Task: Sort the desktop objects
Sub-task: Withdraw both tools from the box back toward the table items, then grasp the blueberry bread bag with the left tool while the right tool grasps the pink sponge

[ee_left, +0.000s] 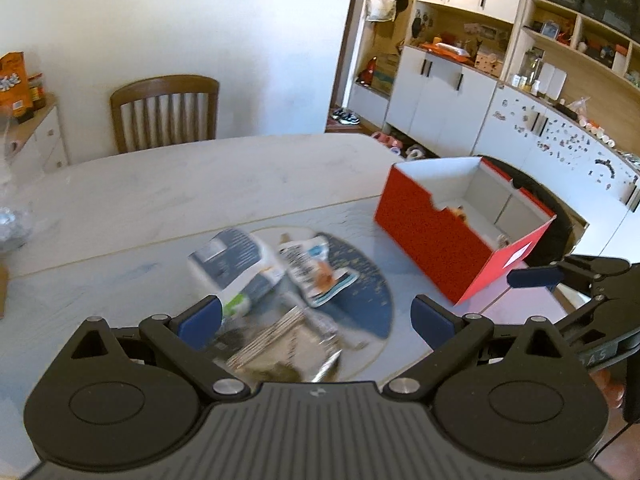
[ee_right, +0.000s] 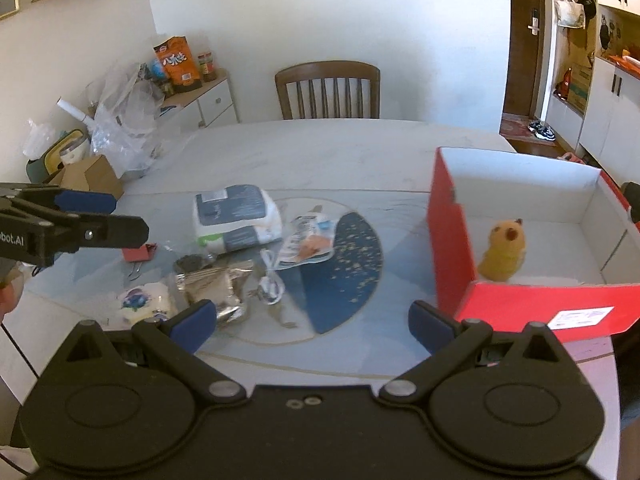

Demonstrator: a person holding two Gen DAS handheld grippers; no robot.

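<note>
Right wrist view: your right claw [ee_right: 310, 326] is spread wide, nothing between the pads, hanging above the near edge of the table [ee_right: 360, 148]. Just past its left pad sits a crumpled silver foil pouch [ee_right: 218, 286], with a small white packet with a blue print [ee_right: 144, 302] beside it on the left. A white cord [ee_right: 272, 280] lies just right of the pouch. Further on, a red clip [ee_right: 138, 253] at left, a flat snack sachet [ee_right: 308, 245] on the round blue mat [ee_right: 344, 268], and a white-and-grey wipes pack [ee_right: 236, 218] behind it. Red box [ee_right: 448, 236] is open-topped at right, with a yellow plush toy [ee_right: 504, 250] standing inside on its white floor. Your left claw [ee_right: 86, 218] enters from the left edge, above the clutter and holding nothing; from this side I can't tell how far it gapes.

Left wrist view settles that: left claw [ee_left: 316, 314] is released, pads wide apart, empty, with the foil pouch [ee_left: 280, 344] right below it. Frame is motion-blurred. Wipes pack [ee_left: 236, 270] and sachet [ee_left: 316, 272] lie just beyond, red box [ee_left: 432, 240] to the right, your right claw [ee_left: 532, 278] poking in beside the box's near corner. Far back: wooden chair [ee_left: 166, 112] at the table's far edge, white cabinets and shelving [ee_left: 480, 80] along the right wall.
</note>
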